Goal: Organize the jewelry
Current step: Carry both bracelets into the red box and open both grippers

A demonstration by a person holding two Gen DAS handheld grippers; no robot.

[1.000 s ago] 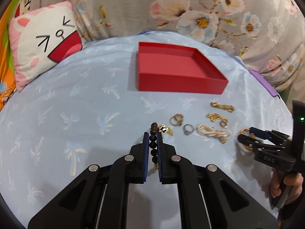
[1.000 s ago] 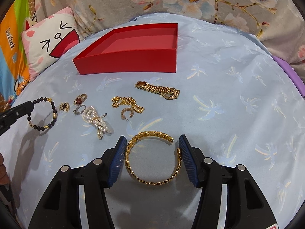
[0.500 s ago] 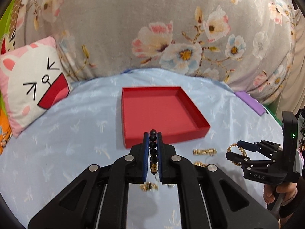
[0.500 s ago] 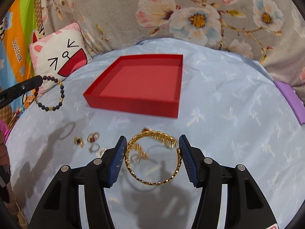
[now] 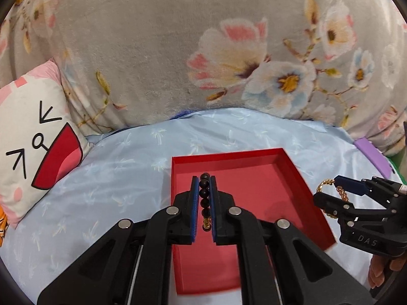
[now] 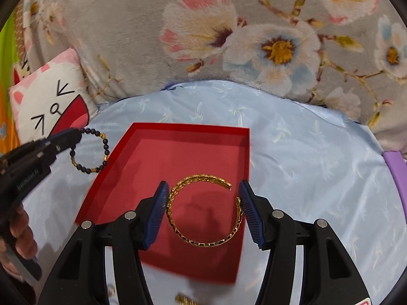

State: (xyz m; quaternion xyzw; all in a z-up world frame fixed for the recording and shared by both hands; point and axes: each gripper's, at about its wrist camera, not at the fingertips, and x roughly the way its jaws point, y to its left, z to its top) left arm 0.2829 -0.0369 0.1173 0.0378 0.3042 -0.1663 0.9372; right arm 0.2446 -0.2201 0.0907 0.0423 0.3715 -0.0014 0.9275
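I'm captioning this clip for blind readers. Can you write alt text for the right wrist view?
The right gripper holds an open gold bangle above a red tray on a pale blue cloth. At left, the left gripper dangles a dark beaded bracelet.

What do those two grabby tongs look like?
Both the left tongs and the right tongs are black plastic with round silver screws and ridged blue pads inside. White letters mark the sides; the right one reads "DAS". No sleeves or cables show.

"DAS" in raised letters on the right gripper [image 5: 328, 198] body, left wrist view.
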